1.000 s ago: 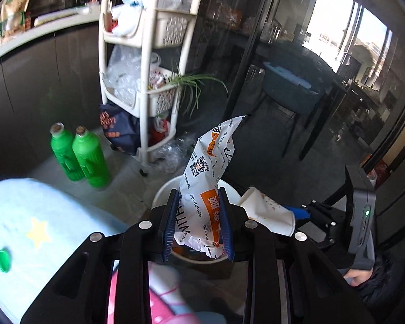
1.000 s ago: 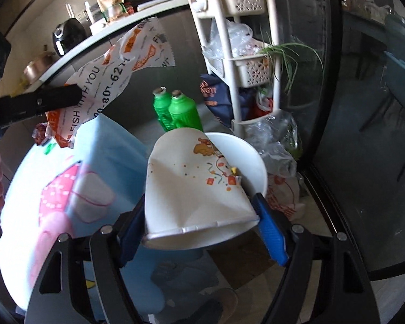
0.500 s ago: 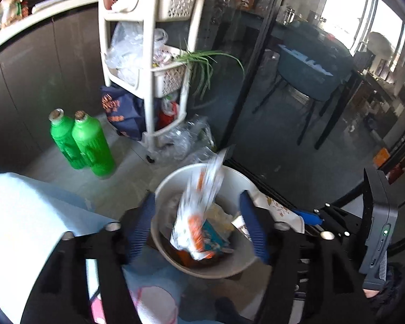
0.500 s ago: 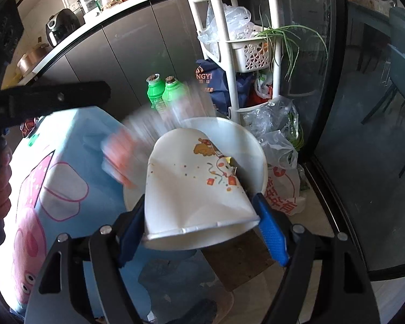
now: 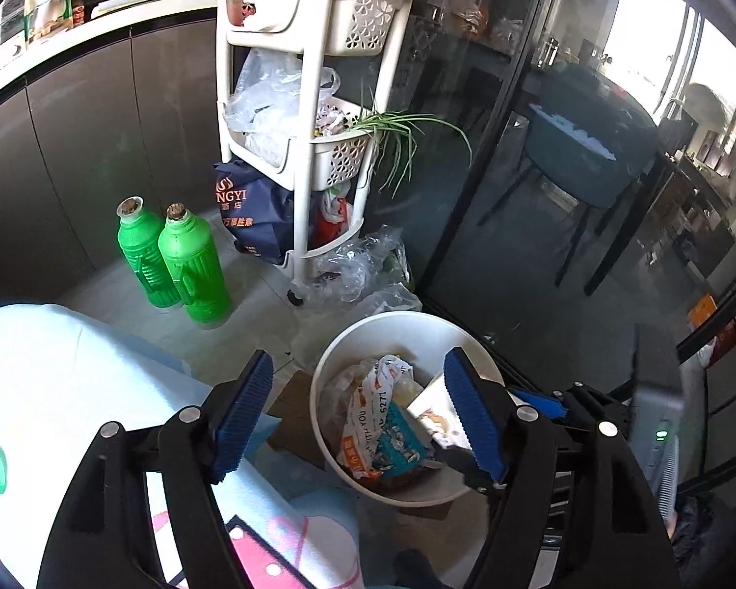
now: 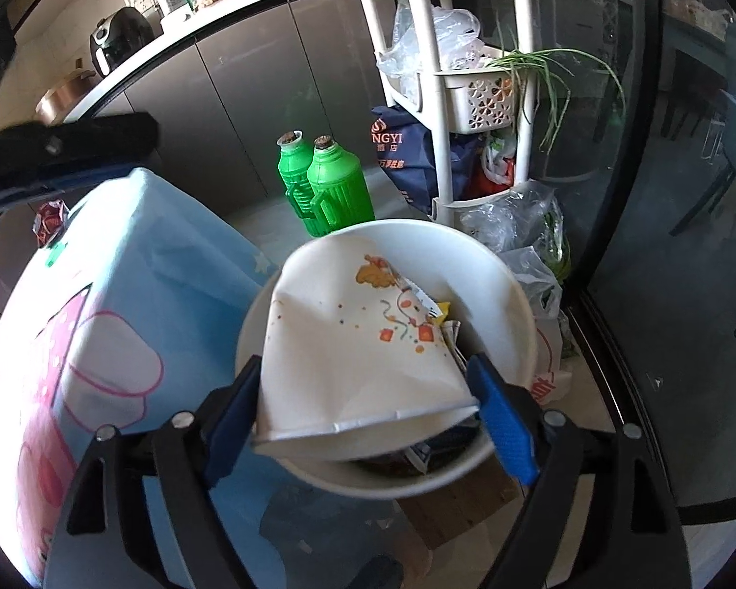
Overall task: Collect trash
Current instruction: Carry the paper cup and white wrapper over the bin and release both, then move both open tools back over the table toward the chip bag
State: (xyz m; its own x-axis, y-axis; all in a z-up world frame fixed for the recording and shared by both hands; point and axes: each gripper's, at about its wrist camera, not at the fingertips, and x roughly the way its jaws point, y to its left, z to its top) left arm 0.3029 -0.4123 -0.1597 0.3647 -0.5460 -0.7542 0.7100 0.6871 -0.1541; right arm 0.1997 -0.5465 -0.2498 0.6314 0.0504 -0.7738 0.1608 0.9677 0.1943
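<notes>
A white round bin [image 5: 392, 324] stands on the floor beside the table. A crumpled white and orange wrapper [image 5: 368, 417] lies inside it with other trash. My left gripper [image 5: 358, 417] is open and empty above the bin. My right gripper [image 6: 368, 417] is shut on a squashed white paper cup [image 6: 348, 343] with a printed pattern and holds it over the bin [image 6: 505, 284]. The cup's edge also shows in the left wrist view [image 5: 436, 407]. The left gripper's arm [image 6: 64, 147] shows at the left of the right wrist view.
A table with a light blue cartoon cloth [image 6: 122, 294] is at the left, with a small red wrapper [image 6: 49, 221] on it. Two green bottles [image 5: 171, 260], a white tiered cart [image 5: 319, 98], plastic bags [image 5: 363, 270] and a glass door [image 5: 539, 196] surround the bin.
My left gripper opened and the white and orange wrapper fell into the bin. My right gripper moved with the paper cup over the bin.
</notes>
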